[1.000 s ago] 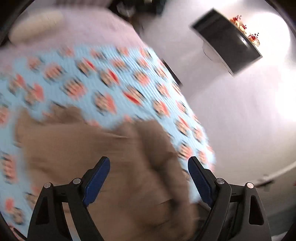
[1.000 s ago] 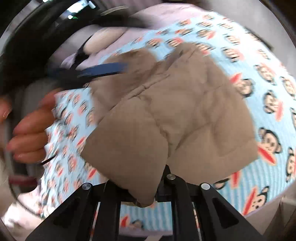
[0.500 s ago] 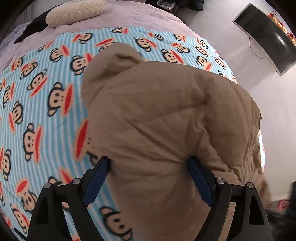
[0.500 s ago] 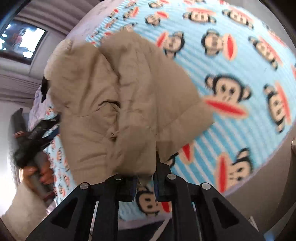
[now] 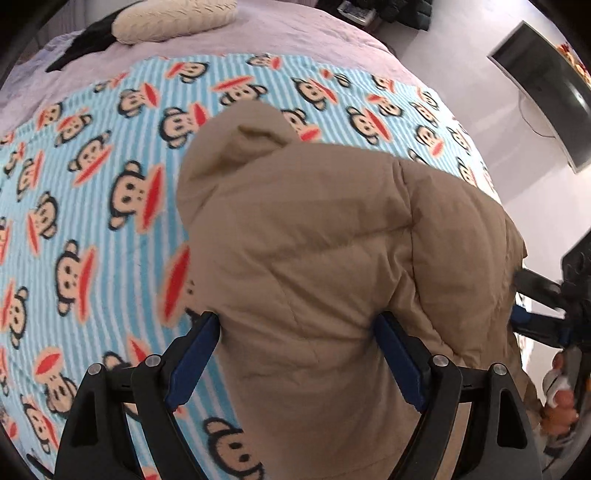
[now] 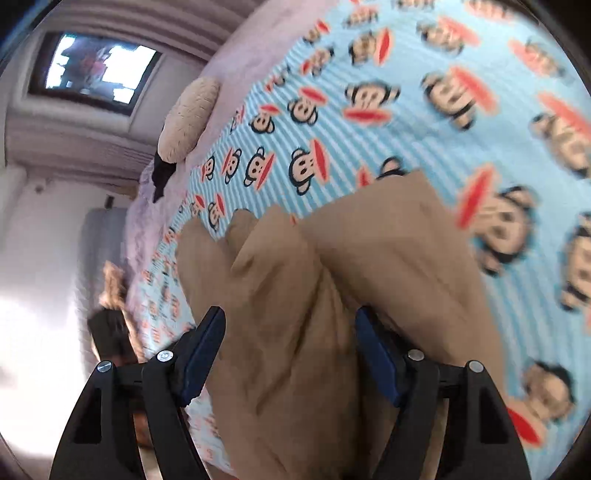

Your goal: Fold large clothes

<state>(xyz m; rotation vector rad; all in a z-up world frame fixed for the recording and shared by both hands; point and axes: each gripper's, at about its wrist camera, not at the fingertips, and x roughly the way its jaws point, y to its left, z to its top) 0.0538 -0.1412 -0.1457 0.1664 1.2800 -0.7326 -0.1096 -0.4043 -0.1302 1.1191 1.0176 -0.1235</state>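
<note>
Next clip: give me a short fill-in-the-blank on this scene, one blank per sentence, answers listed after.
1. The puffy jacket on the bed is ____ in colour.
2. The blanket under it is printed with cartoon ____.
3. The left gripper has its jaws ____, the jacket between them.
4. The cream pillow lies on the ____ bedspread.

Missing words: tan; monkeys; open; lilac
</note>
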